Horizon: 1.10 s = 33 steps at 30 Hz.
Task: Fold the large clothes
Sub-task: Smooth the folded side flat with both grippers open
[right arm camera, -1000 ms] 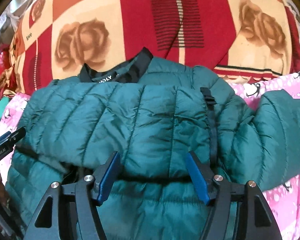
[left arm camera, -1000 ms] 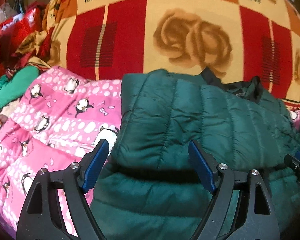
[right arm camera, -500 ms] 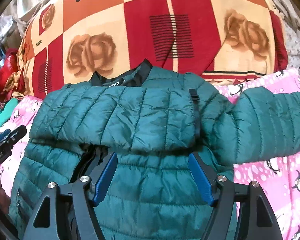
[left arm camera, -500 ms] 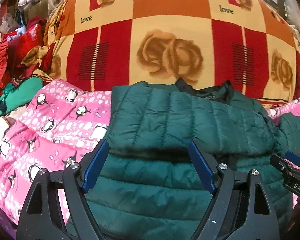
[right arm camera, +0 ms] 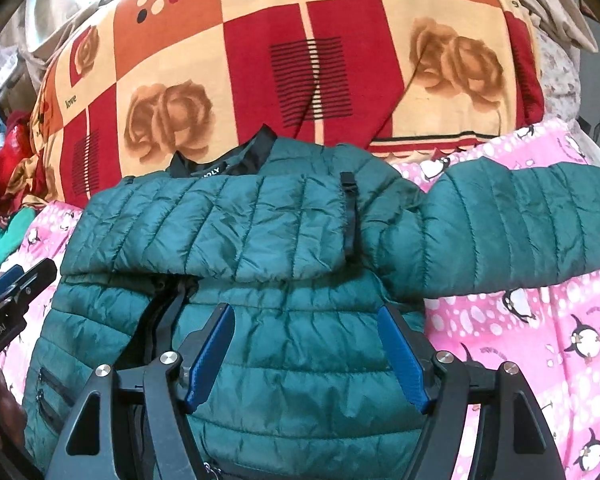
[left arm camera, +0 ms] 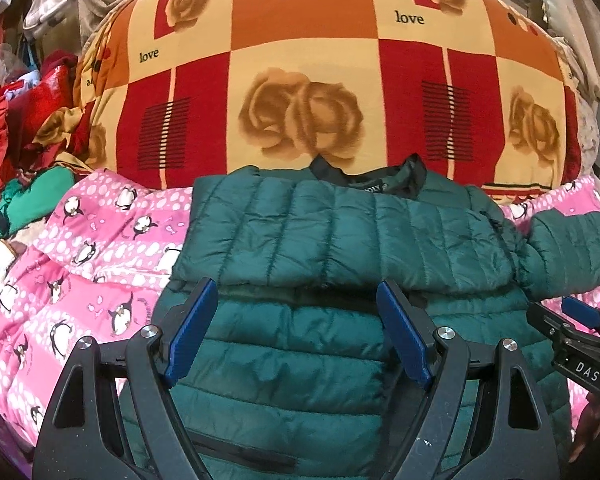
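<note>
A dark green quilted jacket [left arm camera: 340, 240] [right arm camera: 260, 232] lies on the pink penguin blanket [left arm camera: 80, 264], collar at the far end against the quilt. One sleeve is folded across its chest; the other sleeve [right arm camera: 520, 232] stretches out to the right. My left gripper [left arm camera: 296, 328] hovers open above the jacket's lower left part with nothing between its blue pads. My right gripper [right arm camera: 306, 352] stands open over the lower middle, its jaws still widening, also empty. The right gripper's tip shows at the right edge of the left wrist view, and the left gripper's at the left edge of the right wrist view.
A big rolled quilt [left arm camera: 320, 92] [right arm camera: 300, 64] with red, orange and cream rose squares rises behind the jacket. Red and green clothes [left arm camera: 24, 152] are heaped at the far left. The pink blanket [right arm camera: 540, 340] spreads to the right.
Both grippers have pulled back and up from the jacket, so more of it and of the quilt shows. The sleeve stays folded across the chest. The right jaws have widened a little.
</note>
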### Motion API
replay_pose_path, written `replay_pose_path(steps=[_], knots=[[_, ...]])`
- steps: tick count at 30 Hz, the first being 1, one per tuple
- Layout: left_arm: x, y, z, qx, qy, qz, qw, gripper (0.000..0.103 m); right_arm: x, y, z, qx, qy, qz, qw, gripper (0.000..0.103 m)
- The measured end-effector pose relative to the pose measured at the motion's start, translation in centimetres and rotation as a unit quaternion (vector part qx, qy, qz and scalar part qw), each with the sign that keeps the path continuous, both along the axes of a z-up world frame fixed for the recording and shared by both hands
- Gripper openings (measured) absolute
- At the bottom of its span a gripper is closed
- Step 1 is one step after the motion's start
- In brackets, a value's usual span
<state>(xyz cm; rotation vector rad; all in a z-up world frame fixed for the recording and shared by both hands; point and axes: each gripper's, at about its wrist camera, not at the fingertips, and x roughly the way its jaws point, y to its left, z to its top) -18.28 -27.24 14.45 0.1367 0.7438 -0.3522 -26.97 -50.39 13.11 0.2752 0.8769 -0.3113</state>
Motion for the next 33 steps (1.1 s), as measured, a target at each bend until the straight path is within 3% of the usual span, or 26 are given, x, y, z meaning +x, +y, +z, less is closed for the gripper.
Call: replay_pose_path(steps=[33], knots=[[-1.7, -4.6, -0.4, 0.006, 0.009, -0.032, 0.9994, 0.082, -2.4, -3.2, 0.0, 0.000, 0.000, -0.029, 1.000, 0.075]])
